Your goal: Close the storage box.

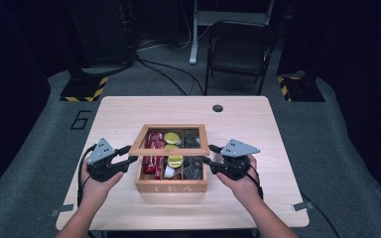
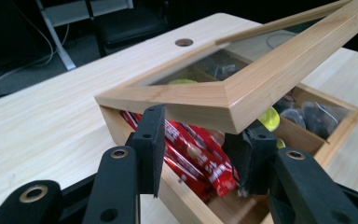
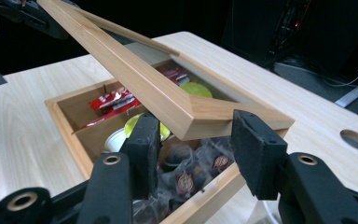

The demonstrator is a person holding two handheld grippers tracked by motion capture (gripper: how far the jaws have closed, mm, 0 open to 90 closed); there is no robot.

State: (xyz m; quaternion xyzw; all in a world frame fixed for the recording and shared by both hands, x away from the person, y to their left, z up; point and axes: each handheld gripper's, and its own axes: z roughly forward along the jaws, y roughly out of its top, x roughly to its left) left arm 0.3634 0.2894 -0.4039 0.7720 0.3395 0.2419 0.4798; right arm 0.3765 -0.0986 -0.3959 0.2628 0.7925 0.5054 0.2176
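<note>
A wooden tea box [image 1: 171, 187] stands mid-table, its glass-paned lid [image 1: 168, 127] raised at the front and tilted. My left gripper [image 1: 129, 153] is shut on the lid's front left corner, my right gripper [image 1: 206, 153] on its front right corner. In the left gripper view the lid corner [image 2: 233, 107] sits between the two pads of my left gripper [image 2: 200, 154], above red packets [image 2: 186, 140]. In the right gripper view the other corner [image 3: 200, 119] lies between the jaws of my right gripper [image 3: 196, 144], over tea bags [image 3: 186, 179] and a yellow-green capsule [image 3: 196, 89].
The box's compartments hold red packets [image 1: 155, 148], yellow-green capsules [image 1: 175, 161] and dark tea bags [image 1: 193, 168]. A round hole [image 1: 217, 107] is in the table's far side. A folding chair [image 1: 238, 49] stands beyond the table. Bare wood lies on both sides of the box.
</note>
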